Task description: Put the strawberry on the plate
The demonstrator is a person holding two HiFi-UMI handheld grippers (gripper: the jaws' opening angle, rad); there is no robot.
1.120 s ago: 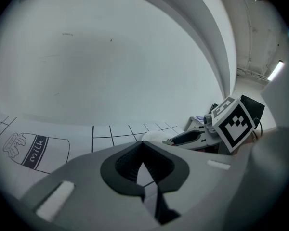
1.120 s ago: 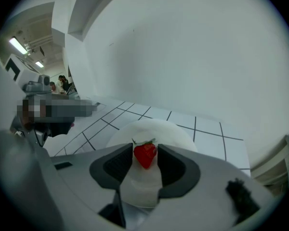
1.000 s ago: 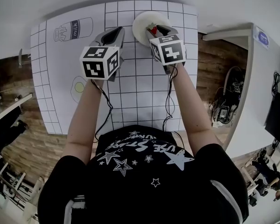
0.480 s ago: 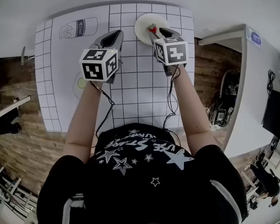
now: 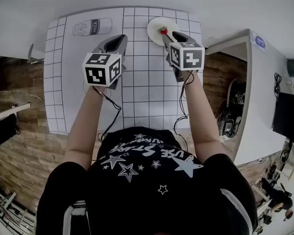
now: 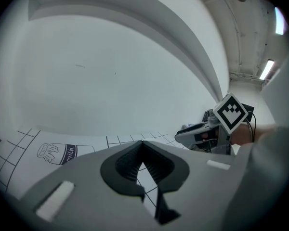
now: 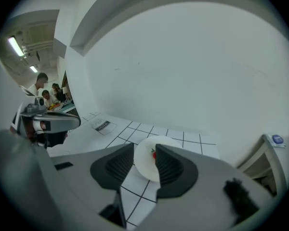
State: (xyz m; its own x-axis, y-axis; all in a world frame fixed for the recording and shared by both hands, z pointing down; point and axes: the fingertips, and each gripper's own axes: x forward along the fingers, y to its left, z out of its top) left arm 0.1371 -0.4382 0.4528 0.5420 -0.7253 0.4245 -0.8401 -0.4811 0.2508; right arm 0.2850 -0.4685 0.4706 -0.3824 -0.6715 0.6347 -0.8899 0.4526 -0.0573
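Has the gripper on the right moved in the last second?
Yes. The right gripper has drawn back slightly from the plate, toward the person, leaving the strawberry there.

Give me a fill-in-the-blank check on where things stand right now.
1. The strawberry lies on a plate coloured ____.
2. The right gripper, its jaws apart and holding nothing, is ____.
3. The left gripper, its jaw tips touching, is ____.
4. The bottle drawing on the mat is labelled ____.

Missing words: white; open; shut; milk.
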